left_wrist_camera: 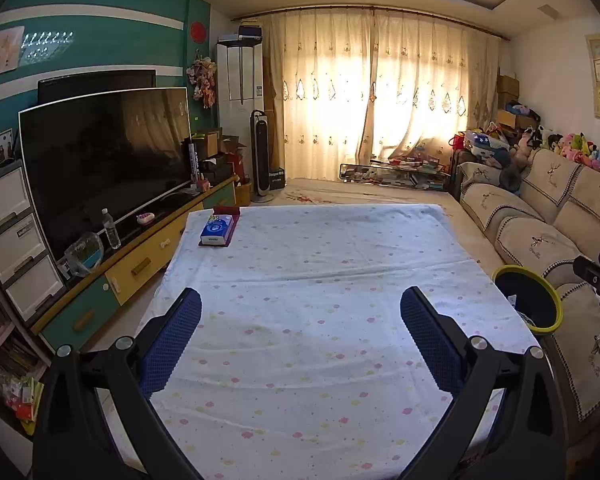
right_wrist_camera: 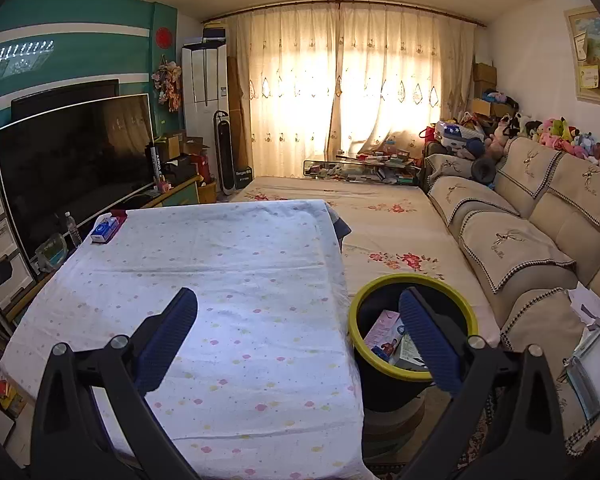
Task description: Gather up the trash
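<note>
Yellow-rimmed black trash bin (right_wrist_camera: 414, 280) sits on the floor just off the table's right edge, between the table (right_wrist_camera: 220, 280) and the sofa (right_wrist_camera: 540, 248). That spot makes sense: anything picked off the table goes in with a short sideways carry and a drop.

Bin already holds trash: a pinkish printed pack (right_wrist_camera: 384, 330) and other wrappers, labels too small to read.

Right gripper (right_wrist_camera: 298, 338): fingers spread wide, released, nothing between them. Its right finger (right_wrist_camera: 428, 344) overlaps the bin mouth in view, its left finger (right_wrist_camera: 168, 340) sits over the tablecloth. So the bin lies ahead of and below the right finger, not between the two. Reads like a post-drop pose, but that's my guess.

Left gripper (left_wrist_camera: 300, 340): fingers also wide apart, empty, both over the dotted cloth. From here the bin (left_wrist_camera: 540, 292) is well right of the right finger, past the table's edge.

No loose trash visible on the cloth between or beyond either pair of fingers. Only item on the table is a blue tissue pack (left_wrist_camera: 216, 230) on a dark red tray at the far left corner, well apart from all fingers; likely not trash.

Crumpled paper (right_wrist_camera: 588, 304) lies on the sofa arm, right of the right gripper's fingers. My pick for the next target if anything is left.
</note>
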`<state>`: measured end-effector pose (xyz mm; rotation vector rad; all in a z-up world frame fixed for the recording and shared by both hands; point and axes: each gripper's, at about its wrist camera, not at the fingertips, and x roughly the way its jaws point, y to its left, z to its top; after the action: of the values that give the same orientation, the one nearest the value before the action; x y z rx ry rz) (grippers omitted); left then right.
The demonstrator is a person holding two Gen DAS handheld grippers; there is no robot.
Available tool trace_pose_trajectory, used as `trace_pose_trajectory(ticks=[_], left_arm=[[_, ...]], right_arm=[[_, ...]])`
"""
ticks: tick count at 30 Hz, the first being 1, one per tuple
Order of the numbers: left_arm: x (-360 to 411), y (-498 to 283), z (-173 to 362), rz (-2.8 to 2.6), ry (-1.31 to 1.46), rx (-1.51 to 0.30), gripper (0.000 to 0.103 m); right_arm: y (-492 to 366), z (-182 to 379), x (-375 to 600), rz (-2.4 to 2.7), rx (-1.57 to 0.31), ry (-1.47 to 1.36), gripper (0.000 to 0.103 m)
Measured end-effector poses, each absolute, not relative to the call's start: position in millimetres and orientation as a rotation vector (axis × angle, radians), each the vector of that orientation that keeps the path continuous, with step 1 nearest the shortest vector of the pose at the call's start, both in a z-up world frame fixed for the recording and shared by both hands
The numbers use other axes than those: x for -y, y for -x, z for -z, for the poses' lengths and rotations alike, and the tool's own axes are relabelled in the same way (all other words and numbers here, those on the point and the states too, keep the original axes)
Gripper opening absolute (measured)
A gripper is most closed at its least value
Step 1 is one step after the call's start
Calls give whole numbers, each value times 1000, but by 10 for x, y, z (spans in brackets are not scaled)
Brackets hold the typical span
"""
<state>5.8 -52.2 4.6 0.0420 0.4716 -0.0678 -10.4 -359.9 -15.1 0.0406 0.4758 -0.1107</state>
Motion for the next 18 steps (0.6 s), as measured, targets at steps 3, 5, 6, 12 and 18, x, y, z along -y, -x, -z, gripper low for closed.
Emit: trace_pose_trajectory(ticks=[3,5,6,12,18], left_arm=[[509,30,-38,71,-38,-466,98],[497,77,-38,68,-37,-462,98],[497,94,-38,68,-35,-460,98],[496,83,-36,69,-36,-462,98],[520,6,-75,64,-33,-464,98]], right_arm=[[150,169,3593,112,-475,-36,96],[163,180,3591,110,-474,-37,96],[176,183,3590,106,-472,-39,96],[180,184,3578,99,-478,-42,96],[115,191,3586,93,-488,-46,96]])
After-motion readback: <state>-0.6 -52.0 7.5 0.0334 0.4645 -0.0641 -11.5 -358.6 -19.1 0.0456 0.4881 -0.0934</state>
